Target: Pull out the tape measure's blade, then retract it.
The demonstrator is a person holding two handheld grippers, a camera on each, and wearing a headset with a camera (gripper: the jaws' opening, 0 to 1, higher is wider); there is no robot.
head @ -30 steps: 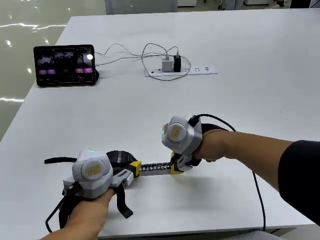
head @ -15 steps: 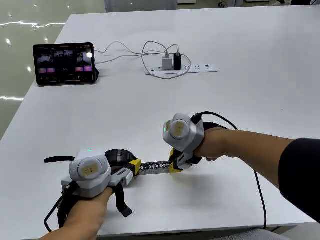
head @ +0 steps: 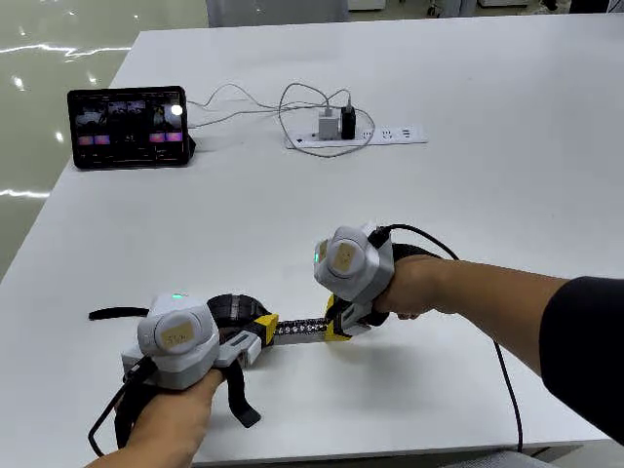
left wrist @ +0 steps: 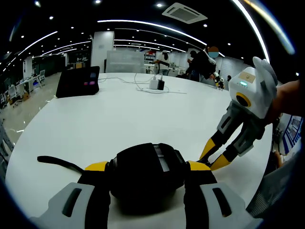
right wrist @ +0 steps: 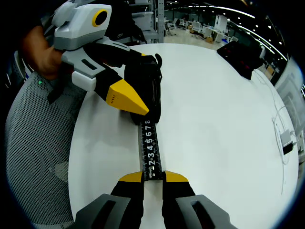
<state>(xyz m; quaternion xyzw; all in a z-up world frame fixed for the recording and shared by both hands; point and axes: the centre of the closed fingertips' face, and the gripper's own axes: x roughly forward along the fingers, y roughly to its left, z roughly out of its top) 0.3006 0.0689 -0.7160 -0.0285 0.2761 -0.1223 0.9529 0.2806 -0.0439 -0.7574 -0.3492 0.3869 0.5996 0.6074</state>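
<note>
Near the front edge of the table (head: pixel 409 390), we clamp the tape measure (head: pixel 231 309) in our left gripper (left wrist: pixel 148 167); its blade (right wrist: pixel 149 148) runs straight rightward to our right gripper (right wrist: pixel 152 177), jaws pinched on its tip.

White workbench (head: pixel 468 117) on a glossy pale floor (head: pixel 49 58); ceiling strip lights (left wrist: pixel 143 23) glow overhead

Table (head: pixel 468 146) finished smooth, white, faintly glossy. Tape measure case (left wrist: pixel 147 176) moulded in matt black plastic. Blade (right wrist: pixel 150 152) coated dark, semi-matt, printed white. Tablet screen (head: pixel 127 127) seen glossy.
</note>
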